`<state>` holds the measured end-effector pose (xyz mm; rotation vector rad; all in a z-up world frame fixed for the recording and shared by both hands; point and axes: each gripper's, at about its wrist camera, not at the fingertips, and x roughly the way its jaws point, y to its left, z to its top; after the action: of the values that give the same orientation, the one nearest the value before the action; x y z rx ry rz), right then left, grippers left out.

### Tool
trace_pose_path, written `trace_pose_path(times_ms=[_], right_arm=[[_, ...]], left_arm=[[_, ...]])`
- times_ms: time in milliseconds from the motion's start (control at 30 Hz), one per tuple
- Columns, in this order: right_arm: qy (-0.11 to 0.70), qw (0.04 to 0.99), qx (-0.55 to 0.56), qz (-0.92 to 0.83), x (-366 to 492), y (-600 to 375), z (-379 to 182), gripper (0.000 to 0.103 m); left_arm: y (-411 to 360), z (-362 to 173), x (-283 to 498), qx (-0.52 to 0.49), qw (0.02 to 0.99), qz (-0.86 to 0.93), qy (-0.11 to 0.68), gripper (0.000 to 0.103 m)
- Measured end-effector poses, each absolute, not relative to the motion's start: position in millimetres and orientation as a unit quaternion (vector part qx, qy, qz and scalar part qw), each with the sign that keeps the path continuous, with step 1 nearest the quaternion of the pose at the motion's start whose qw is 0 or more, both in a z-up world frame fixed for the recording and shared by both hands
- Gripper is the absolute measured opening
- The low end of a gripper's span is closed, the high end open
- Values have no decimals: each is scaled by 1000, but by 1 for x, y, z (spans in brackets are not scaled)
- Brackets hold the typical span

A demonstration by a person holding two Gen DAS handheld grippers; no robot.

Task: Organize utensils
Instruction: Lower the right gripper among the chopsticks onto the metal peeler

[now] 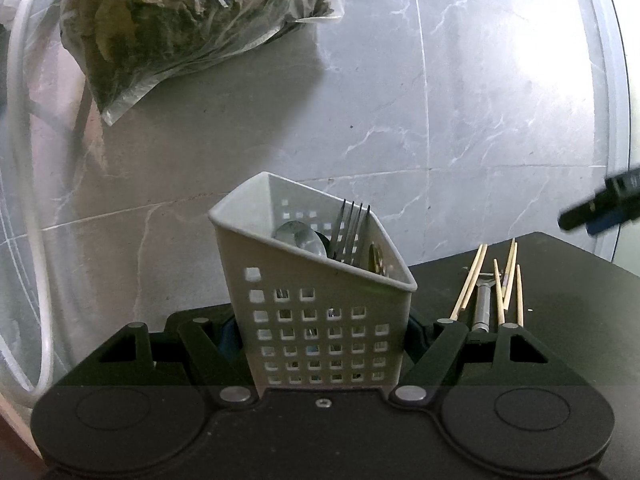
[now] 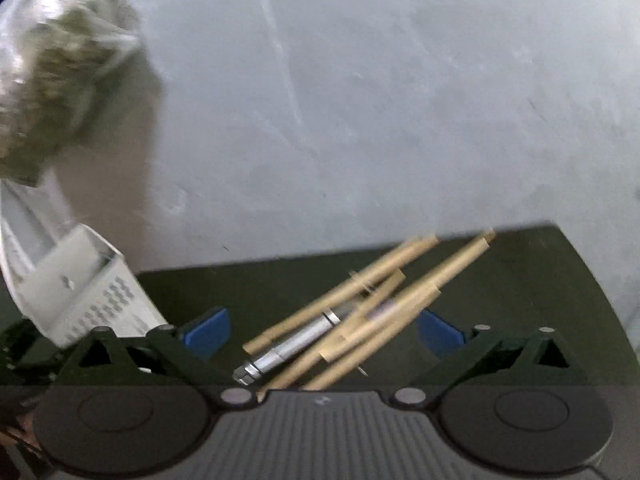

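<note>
A grey perforated utensil holder (image 1: 320, 320) stands on the black table between my left gripper's fingers (image 1: 324, 332), which are shut on it. It holds a fork (image 1: 352, 232) and spoons (image 1: 300, 236). Several wooden chopsticks (image 1: 492, 284) and a metal-handled utensil (image 1: 482, 308) lie on the table to its right. In the blurred right wrist view my right gripper (image 2: 324, 330) is open, its blue pads (image 2: 206, 334) on either side of the chopsticks (image 2: 360, 316) and metal handle (image 2: 288, 352). The holder (image 2: 88, 292) shows at left. The right gripper's tip (image 1: 600, 208) shows in the left view.
A plastic bag of dark greens (image 1: 180, 20) hangs on the grey marble wall (image 1: 440, 100). A white hose (image 1: 24, 200) runs down the left. The black table's far edge (image 1: 560, 240) meets the wall.
</note>
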<state>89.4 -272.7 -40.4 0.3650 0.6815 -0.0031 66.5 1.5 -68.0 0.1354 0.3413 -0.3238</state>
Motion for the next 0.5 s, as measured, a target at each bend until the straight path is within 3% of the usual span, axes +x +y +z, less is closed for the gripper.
trace_pose_path(times_ms=[367, 500], right_arm=[[360, 885, 280, 88, 150, -269, -80, 99], [383, 874, 288, 76, 165, -261, -88, 88]], left_arm=[[-8, -64, 72, 66, 971, -142, 179, 77], [-8, -65, 71, 65, 972, -140, 179, 77]])
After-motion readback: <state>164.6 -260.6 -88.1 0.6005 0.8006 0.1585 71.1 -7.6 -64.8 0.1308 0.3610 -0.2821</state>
